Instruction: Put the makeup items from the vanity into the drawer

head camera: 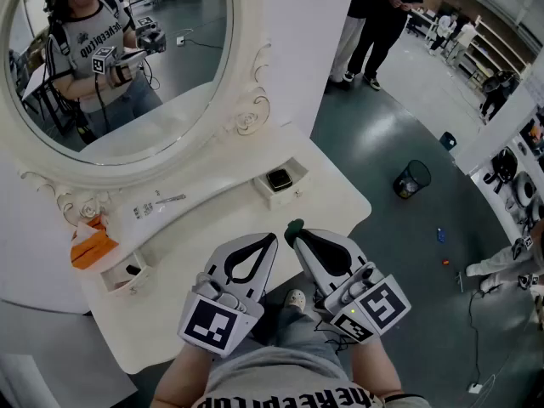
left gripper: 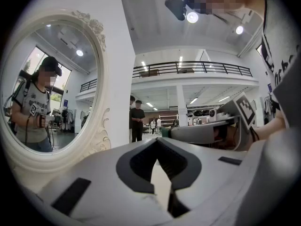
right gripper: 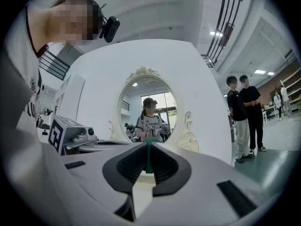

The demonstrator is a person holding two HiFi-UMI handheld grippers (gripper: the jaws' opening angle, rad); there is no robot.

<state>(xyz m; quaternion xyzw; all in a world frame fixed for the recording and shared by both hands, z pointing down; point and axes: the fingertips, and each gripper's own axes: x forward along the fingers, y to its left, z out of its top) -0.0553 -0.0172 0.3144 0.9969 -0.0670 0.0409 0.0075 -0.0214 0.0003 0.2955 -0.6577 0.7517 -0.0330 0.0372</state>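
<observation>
1. Makeup items sat across the vanity point(head camera: 191, 240). At its 9 o'clock edge lay an orange pack point(head camera: 92, 246), soft-looking and probably light, best taken across its middle.
2. Just toward 5 o'clock from it, the small left drawer point(head camera: 113, 280) stood open with something dark inside, too small to identify.
3. At 11 o'clock, under the mirror point(head camera: 119, 66), lay a thin silvery stick point(head camera: 170, 199). It looked stiff and liable to roll, so a pinch at mid-length would suit.
4. The left gripper point(head camera: 273, 237) point(left gripper: 157, 140) hung at 6 o'clock, its jaws together on nothing.
5. Beside it, the right gripper point(head camera: 295, 232) point(right gripper: 148, 147) was clamped on a small green item point(head camera: 294, 224) point(right gripper: 148, 160) at its fingertips. The item seemed light, and only a little of it was held, so it could slip.
6. At 1 o'clock the right drawer point(head camera: 274, 197) stood open, holding a dark compact point(head camera: 279, 178).
7. Bare tabletop lay between the grippers and both drawers. The right drawer sat near the table's 3 o'clock edge, with floor below.
</observation>
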